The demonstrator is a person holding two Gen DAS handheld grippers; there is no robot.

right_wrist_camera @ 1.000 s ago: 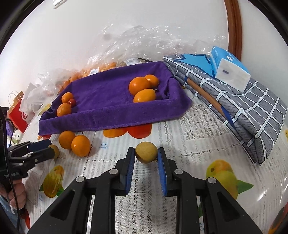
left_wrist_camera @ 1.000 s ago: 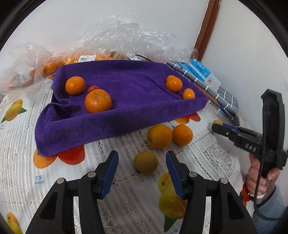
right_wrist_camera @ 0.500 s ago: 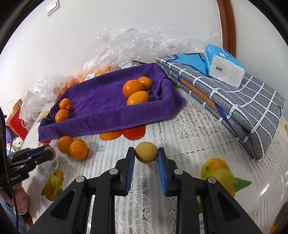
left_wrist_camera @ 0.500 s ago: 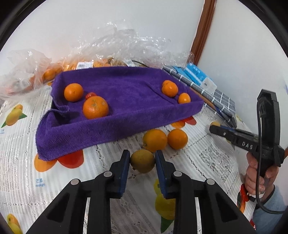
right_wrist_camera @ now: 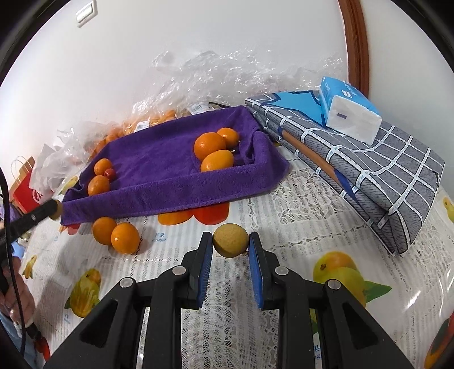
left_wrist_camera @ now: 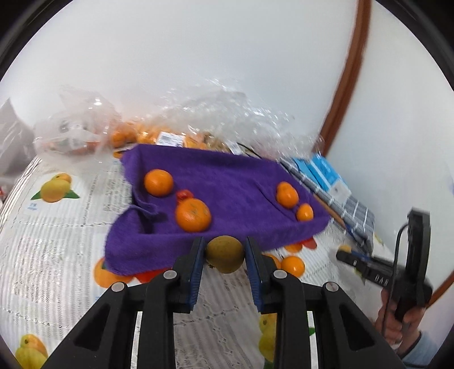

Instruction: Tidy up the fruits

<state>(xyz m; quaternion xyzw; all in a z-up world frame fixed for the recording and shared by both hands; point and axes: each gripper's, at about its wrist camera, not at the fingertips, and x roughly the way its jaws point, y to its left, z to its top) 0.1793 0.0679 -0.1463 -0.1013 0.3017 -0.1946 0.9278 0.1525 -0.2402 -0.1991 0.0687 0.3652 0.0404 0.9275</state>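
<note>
Left gripper (left_wrist_camera: 224, 251) clamping, seemingly lifting, brownish fruit (left_wrist_camera: 225, 254), right gripper (right_wrist_camera: 230, 245) pinching yellow fruit (right_wrist_camera: 230, 244)

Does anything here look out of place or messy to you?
Two oranges lie loose on the tablecloth outside the purple towel-lined tray, where the other oranges sit. The towel's left corner is rumpled. Nothing looks spilled or damaged.

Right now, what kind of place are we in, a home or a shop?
Probably a home. A table under a lace cloth printed with mangoes, folded grey checked bedding with a tissue pack on it, and a wall switch all suggest a lived-in room.
</note>
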